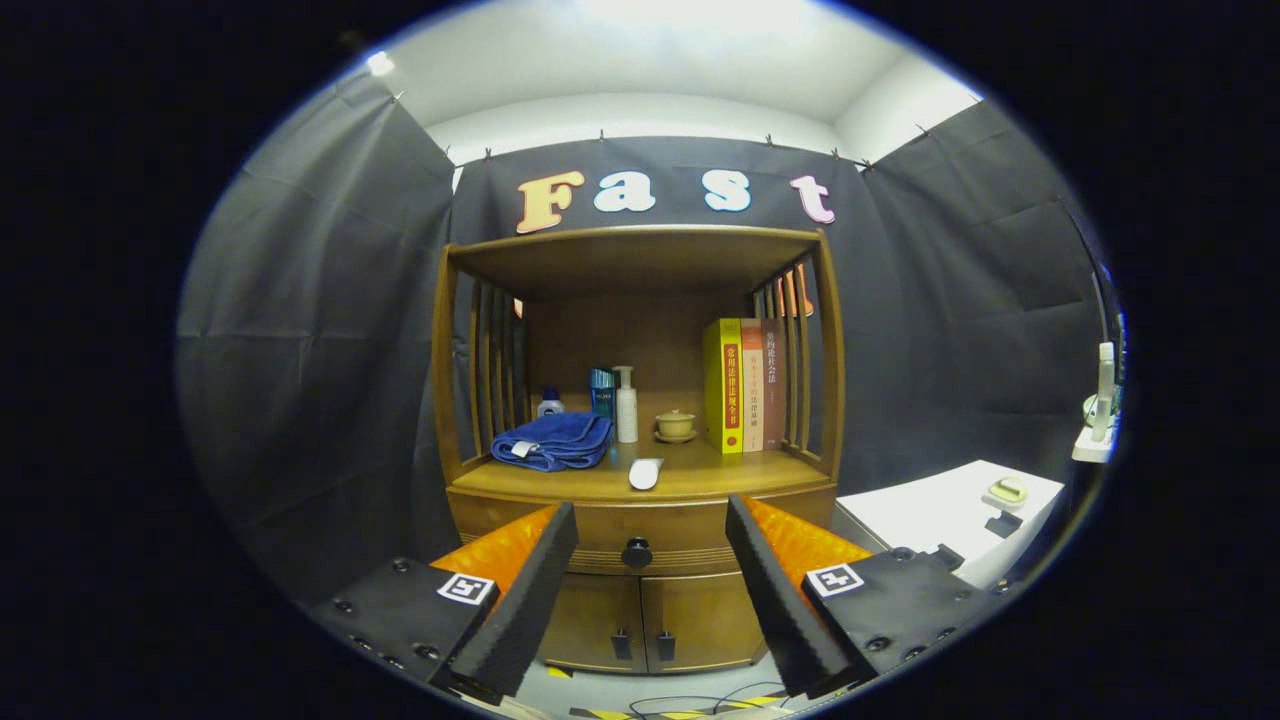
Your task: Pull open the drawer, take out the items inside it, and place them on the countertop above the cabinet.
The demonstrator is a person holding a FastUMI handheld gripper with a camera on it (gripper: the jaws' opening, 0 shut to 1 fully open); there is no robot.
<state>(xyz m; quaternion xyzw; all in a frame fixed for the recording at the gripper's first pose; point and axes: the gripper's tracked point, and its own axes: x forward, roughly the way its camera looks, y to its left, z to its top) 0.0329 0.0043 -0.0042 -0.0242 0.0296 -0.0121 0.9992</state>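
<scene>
Two fingers of the gripper (650,525) spread wide, empty, framing the shut drawer (640,535)'s knob (636,552); mouse (645,473) at countertop (560,482)'s front edge.

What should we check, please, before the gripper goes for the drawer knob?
1. Gripper fingers open, holding nothing: ok.
2. Drawer knob lined up between the fingers, beyond them: ok.
3. Drawer shut, front unobstructed: ok.
4. Free room on the countertop beside the white mouse and blue towel: ok.
5. Items inside the drawer: cannot tell, hidden.
6. Cables on the floor clear of the approach: cannot tell.
</scene>
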